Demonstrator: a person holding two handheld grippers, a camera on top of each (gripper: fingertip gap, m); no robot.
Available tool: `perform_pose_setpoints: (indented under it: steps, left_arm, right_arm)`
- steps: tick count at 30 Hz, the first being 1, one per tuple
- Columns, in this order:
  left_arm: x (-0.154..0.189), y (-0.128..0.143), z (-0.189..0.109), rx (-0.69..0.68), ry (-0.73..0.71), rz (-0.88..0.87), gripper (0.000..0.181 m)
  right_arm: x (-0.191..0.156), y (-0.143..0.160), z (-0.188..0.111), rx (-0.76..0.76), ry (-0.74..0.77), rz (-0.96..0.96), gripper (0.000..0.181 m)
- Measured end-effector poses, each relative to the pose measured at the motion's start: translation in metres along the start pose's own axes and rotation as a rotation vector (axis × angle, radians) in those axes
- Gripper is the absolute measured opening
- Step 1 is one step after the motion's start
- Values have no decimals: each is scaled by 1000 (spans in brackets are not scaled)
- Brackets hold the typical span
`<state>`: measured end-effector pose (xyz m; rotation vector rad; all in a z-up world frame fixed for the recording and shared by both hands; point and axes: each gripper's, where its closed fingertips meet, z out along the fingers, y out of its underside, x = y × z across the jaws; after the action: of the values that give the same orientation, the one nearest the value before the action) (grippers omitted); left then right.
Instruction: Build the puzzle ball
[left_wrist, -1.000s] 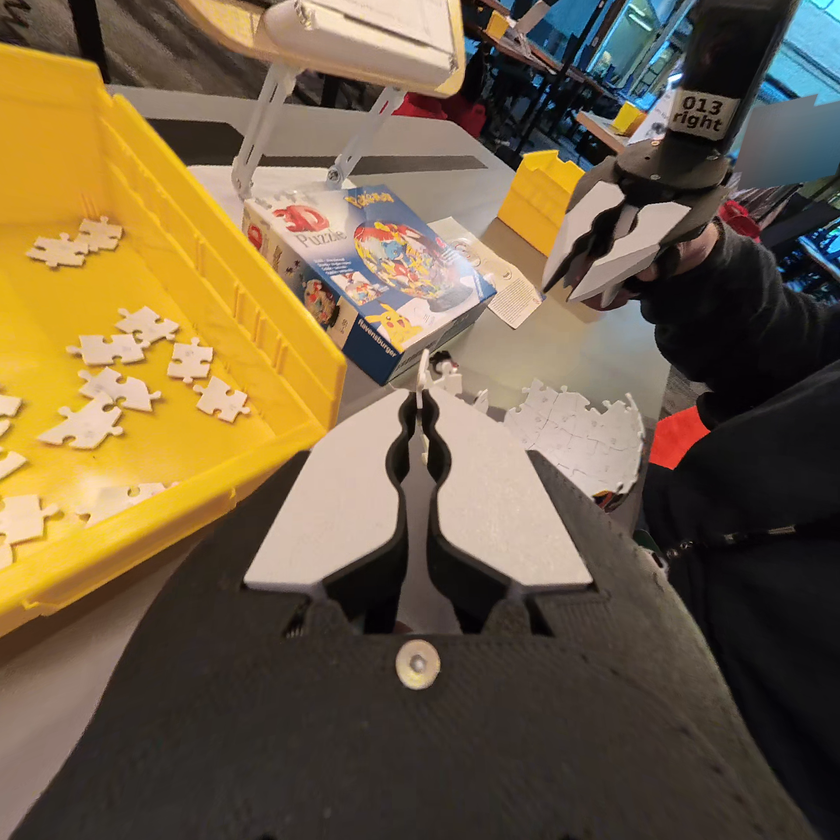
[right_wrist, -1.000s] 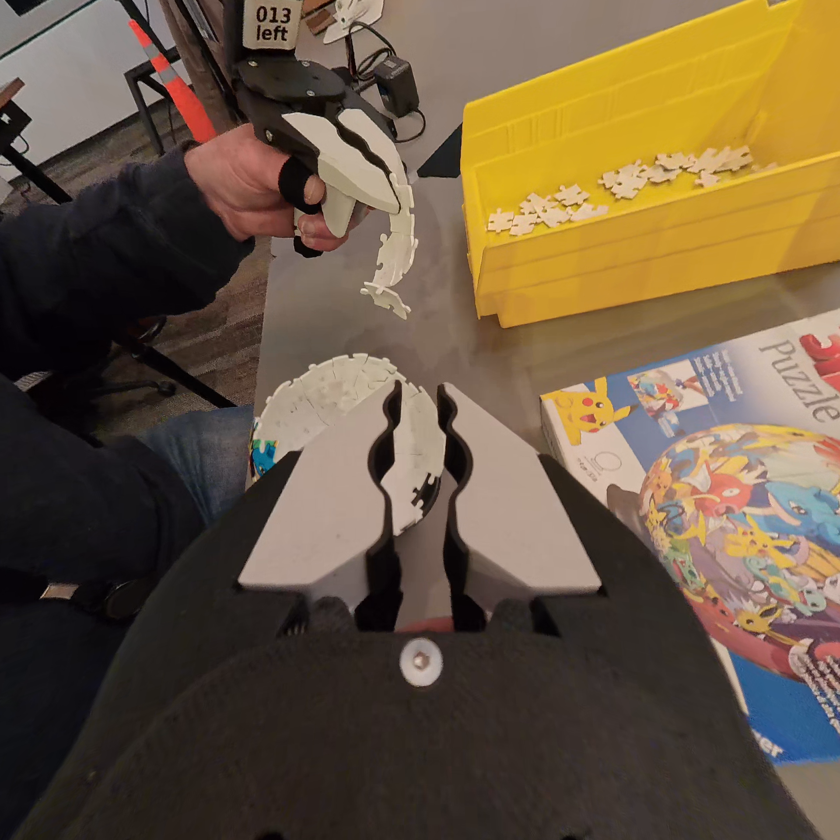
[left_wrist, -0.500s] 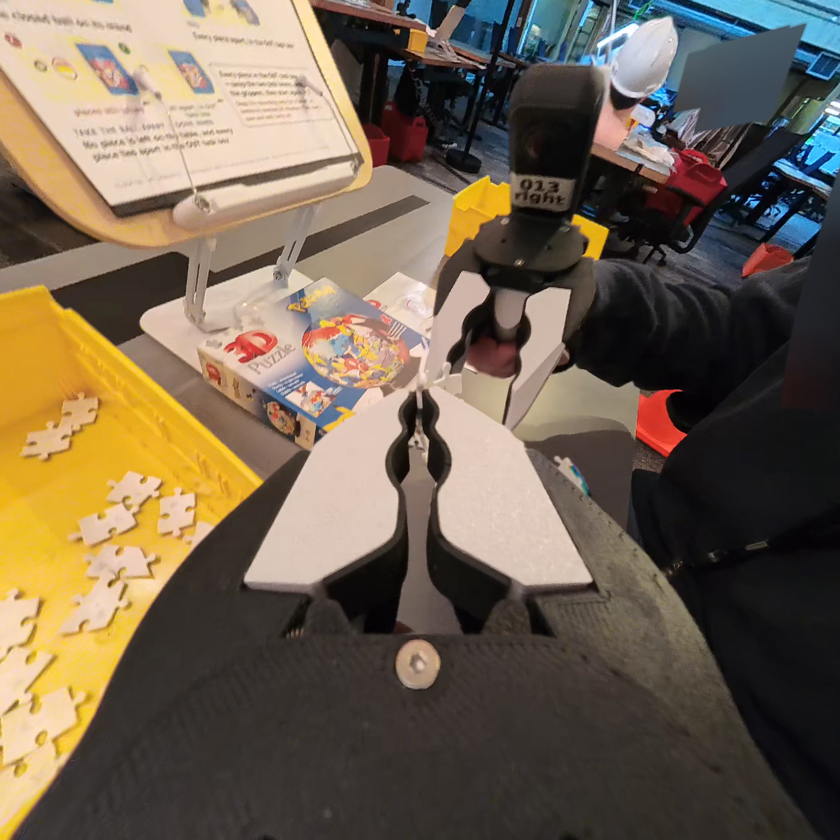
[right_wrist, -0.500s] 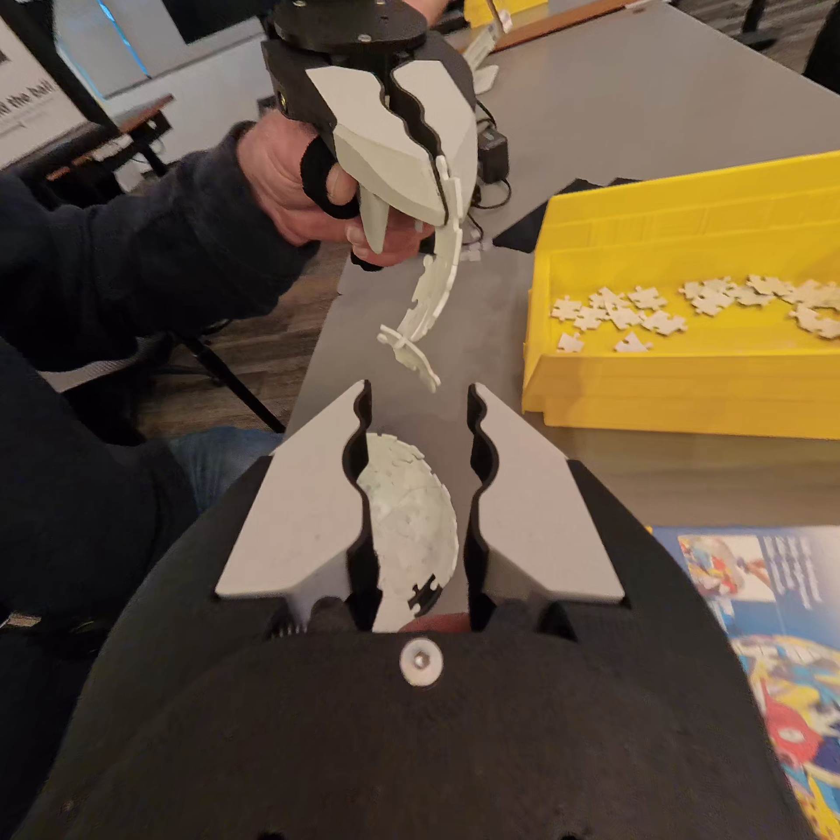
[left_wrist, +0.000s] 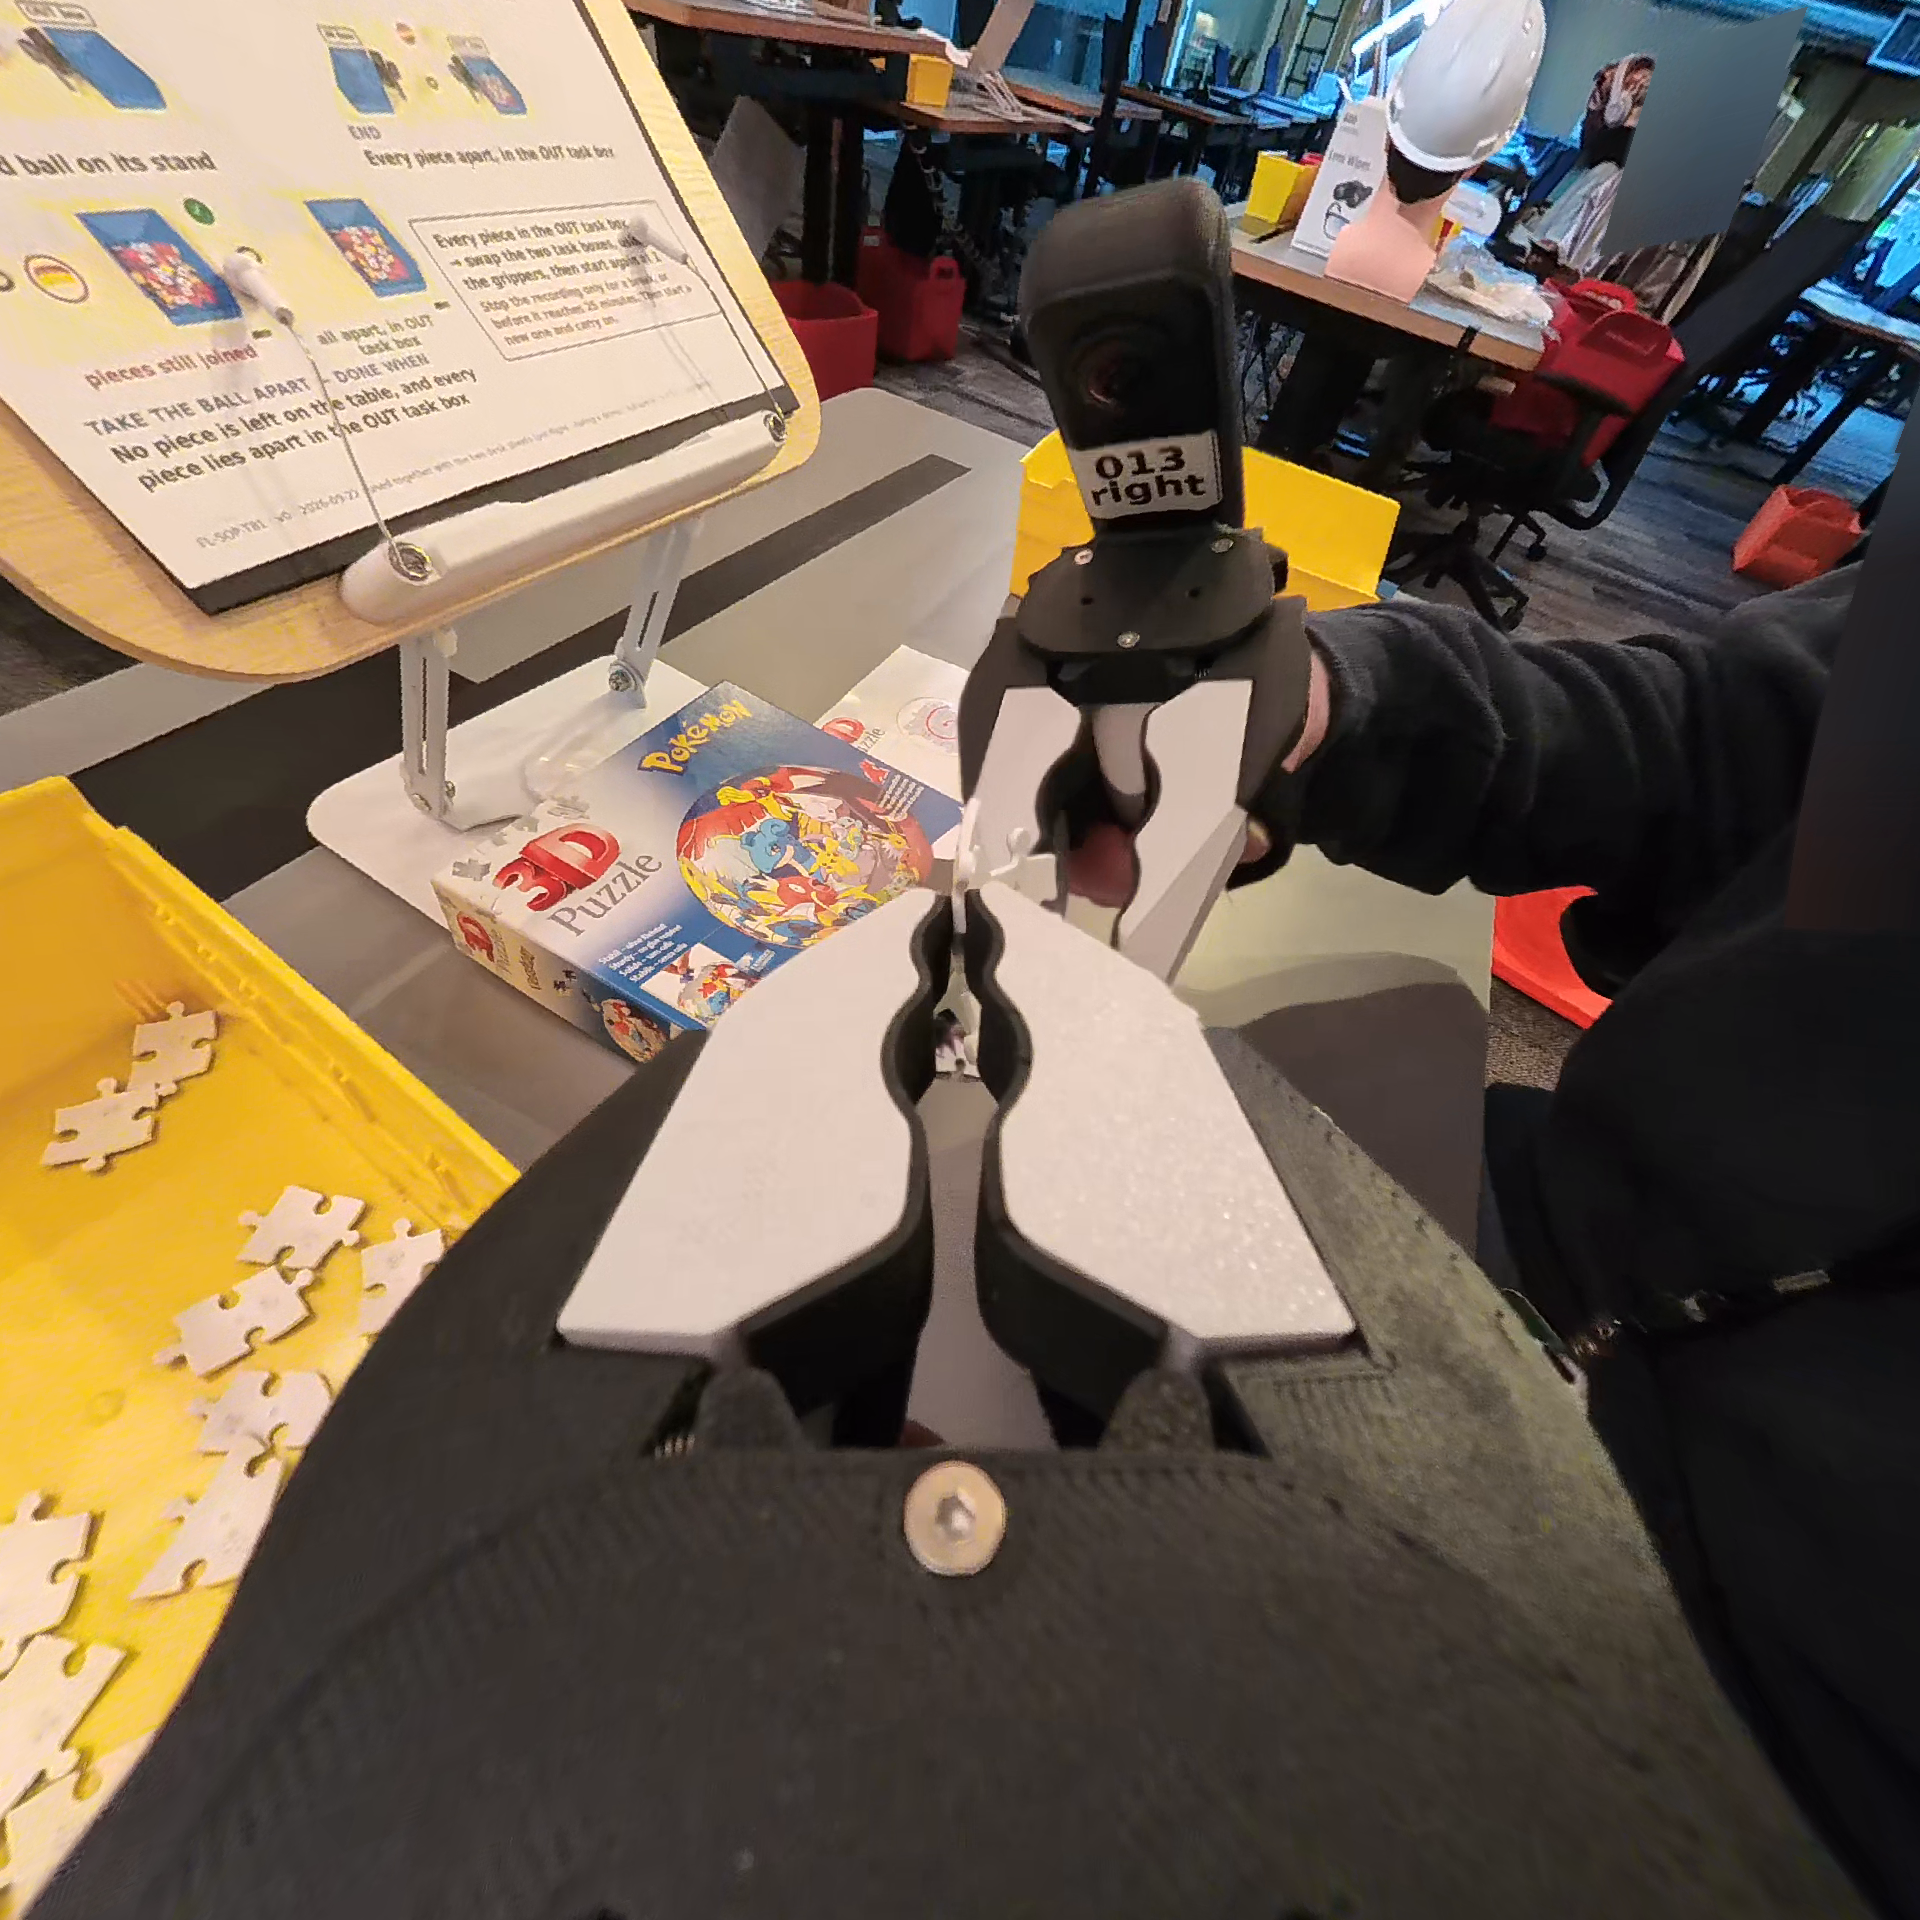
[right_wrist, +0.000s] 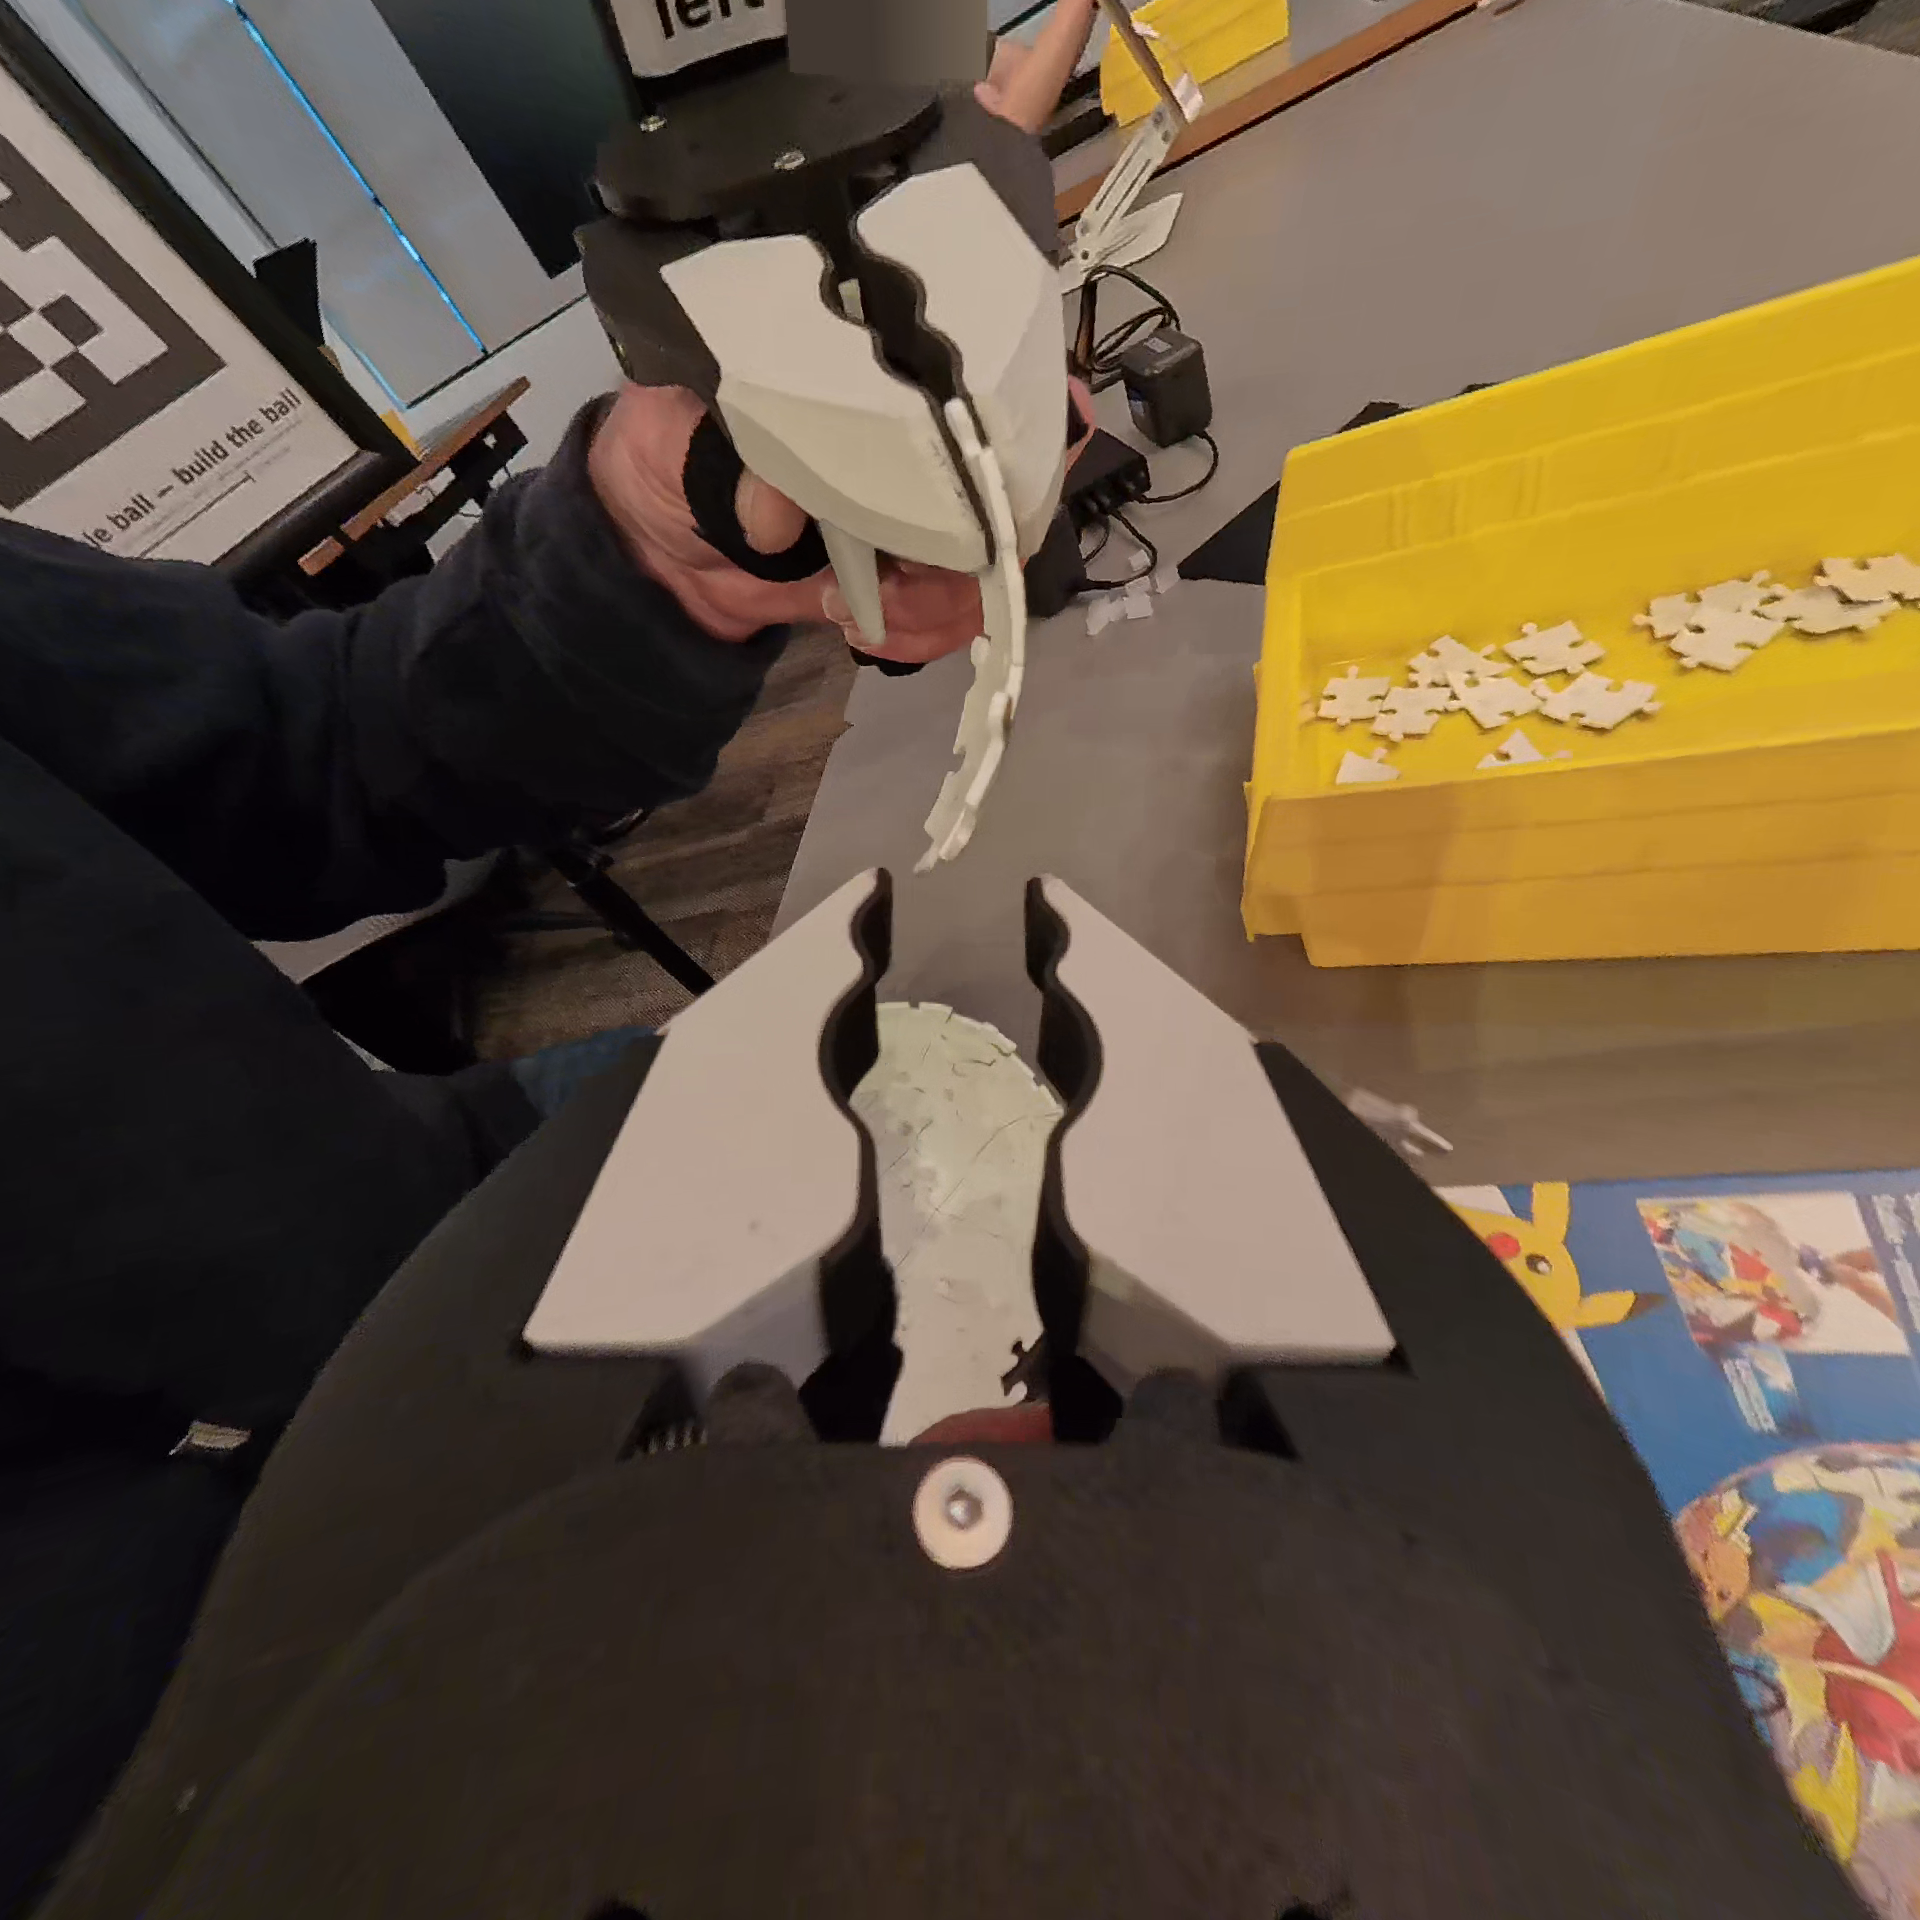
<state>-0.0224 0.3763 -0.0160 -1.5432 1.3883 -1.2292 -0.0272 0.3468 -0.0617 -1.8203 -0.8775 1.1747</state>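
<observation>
1. Left tool (left_wrist: 961, 914), seen from its own wrist view, has its jaws pressed together on the edge of a curved strip of joined white puzzle pieces (left_wrist: 977, 862), whose end pokes out past the tips.
2. Facing it in the same view, the right tool (left_wrist: 1127, 904) hangs tips-down with its jaws spread and nothing between them, just beside the strip's end.
3. At the left, a yellow bin (left_wrist: 312, 1049) on the grey worktop (left_wrist: 436, 997) holds loose white puzzle pieces (left_wrist: 249, 1320) scattered face down.
4. Behind the tools lies a blue puzzle box (left_wrist: 717, 873), flat on the worktop in front of a stand carrying an instruction sheet (left_wrist: 343, 260).
5. From the right wrist view, the right tool (right_wrist: 956, 894) is open and empty; the strip (right_wrist: 992, 686) hangs down from the left tool (right_wrist: 961, 457), its lower end just above the right tool's tips.
6. Below, between the open fingers, a partly built bowl-shaped shell of the puzzle ball (right_wrist: 951, 1174) rests, hollow side up.
7. To the right sits the yellow bin (right_wrist: 1558, 852) with loose pieces (right_wrist: 1475, 696) inside, and the puzzle box (right_wrist: 1766, 1351) lies nearer the camera.
</observation>
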Motion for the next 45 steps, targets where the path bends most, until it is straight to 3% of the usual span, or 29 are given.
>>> perform_pose_setpoints:
  steps: [6,11,17,22,32,35,40,45]
  left_arm:
    - [4,6,14,-4,8,-8,2]
    - [11,10,29,-10,31,-8,2]
    - [15,15,36,17,63,-47,3]
    - [20,23,39,-8,97,-46,17]
    - [20,50,29,-119,87,-9,36]
    - [30,53,33,-127,124,4,40]
    - [40,53,49,-171,142,76,37]
    - [41,59,52,-203,144,100,15]
  right_arm:
    - [2,-5,-16,33,47,-4,30]
    - [10,-3,-22,-19,149,-14,3]
    - [10,5,-28,-43,166,29,1]
    - [9,13,-33,-93,181,39,1]
    - [12,64,-56,-520,224,10,1]
    - [7,66,-55,-586,215,-22,1]
    - [6,60,-48,-643,248,-78,1]
    - [2,57,-42,-660,249,-93,1]
